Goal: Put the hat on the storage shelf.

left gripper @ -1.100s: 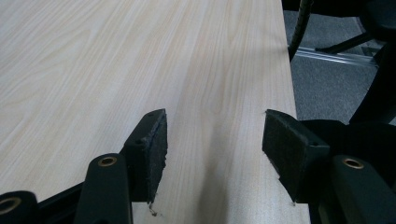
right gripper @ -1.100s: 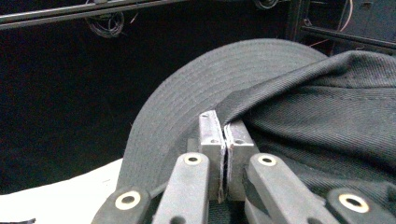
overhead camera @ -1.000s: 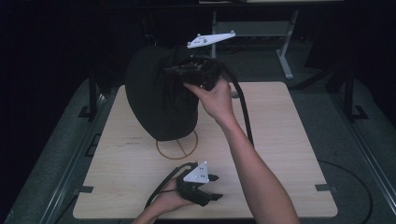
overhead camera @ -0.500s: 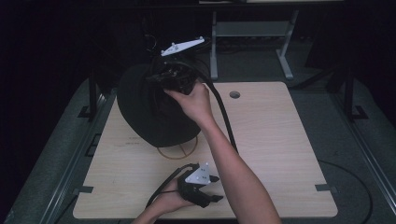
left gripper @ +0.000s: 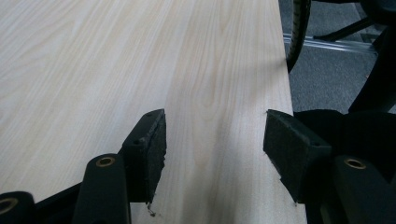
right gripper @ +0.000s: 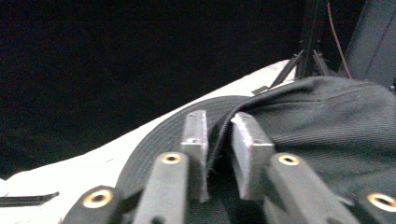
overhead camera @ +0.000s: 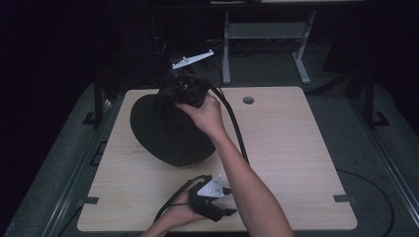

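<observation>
Left gripper (overhead camera: pixel 231 211) idles wide and empty at the table's (overhead camera: pixel 296 163) near edge, while beyond it the right gripper's (overhead camera: pixel 173 91) jaws, just opening, straddle the black hat's (overhead camera: pixel 165 131) crown fold, brim spreading leftward.

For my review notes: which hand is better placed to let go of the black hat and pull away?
Right. The right gripper is at the black hat, a fabric fold between its just-opening jaws. The left gripper idles open near the table edge.

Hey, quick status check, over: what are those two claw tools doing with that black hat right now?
Right gripper just opening, hat fabric between its jaws. Left gripper open, resting on table. Nothing in the way.
</observation>
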The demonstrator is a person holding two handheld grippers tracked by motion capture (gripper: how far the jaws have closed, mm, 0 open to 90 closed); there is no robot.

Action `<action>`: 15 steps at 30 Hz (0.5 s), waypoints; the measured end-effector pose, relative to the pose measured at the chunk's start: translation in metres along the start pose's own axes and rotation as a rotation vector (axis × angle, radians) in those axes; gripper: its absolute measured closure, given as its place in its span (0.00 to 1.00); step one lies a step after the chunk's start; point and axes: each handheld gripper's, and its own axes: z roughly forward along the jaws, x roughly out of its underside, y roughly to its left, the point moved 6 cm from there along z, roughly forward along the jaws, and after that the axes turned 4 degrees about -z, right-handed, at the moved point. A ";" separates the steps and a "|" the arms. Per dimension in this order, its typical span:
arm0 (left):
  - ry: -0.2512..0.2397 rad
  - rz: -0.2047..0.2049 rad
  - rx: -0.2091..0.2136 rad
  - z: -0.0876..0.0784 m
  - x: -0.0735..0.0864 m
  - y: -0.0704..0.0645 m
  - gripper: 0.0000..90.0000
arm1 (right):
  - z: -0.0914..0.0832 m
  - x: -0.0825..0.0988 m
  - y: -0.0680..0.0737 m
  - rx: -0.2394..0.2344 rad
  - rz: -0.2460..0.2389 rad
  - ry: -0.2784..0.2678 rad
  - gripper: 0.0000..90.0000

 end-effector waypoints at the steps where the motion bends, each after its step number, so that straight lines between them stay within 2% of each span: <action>1: 0.004 -0.001 0.002 0.000 0.000 -0.001 0.43 | -0.001 0.000 0.000 -0.003 0.004 -0.003 0.70; 7: -0.004 -0.003 0.005 0.000 0.001 -0.001 0.42 | -0.024 0.001 0.001 -0.033 0.024 -0.095 0.58; 8: -0.003 -0.004 0.006 0.000 0.001 -0.002 0.42 | -0.028 0.001 0.001 -0.034 0.024 -0.103 0.57; 9: 0.007 0.011 0.000 -0.001 0.002 -0.001 0.42 | -0.031 0.001 0.000 -0.034 0.024 -0.113 0.56; 10: 0.003 -0.003 -0.002 -0.001 0.002 -0.002 0.42 | -0.036 0.001 0.001 -0.036 0.025 -0.122 0.55; 11: 0.007 0.007 -0.002 -0.002 0.002 -0.001 0.42 | -0.040 0.001 0.000 -0.033 0.022 -0.130 0.54; 12: 0.005 -0.007 -0.004 -0.002 0.003 -0.002 0.42 | -0.044 0.001 0.000 -0.033 0.023 -0.136 0.53; 15: -0.001 -0.005 -0.006 -0.003 0.002 -0.002 0.42 | -0.054 0.003 -0.001 -0.018 0.022 -0.144 0.52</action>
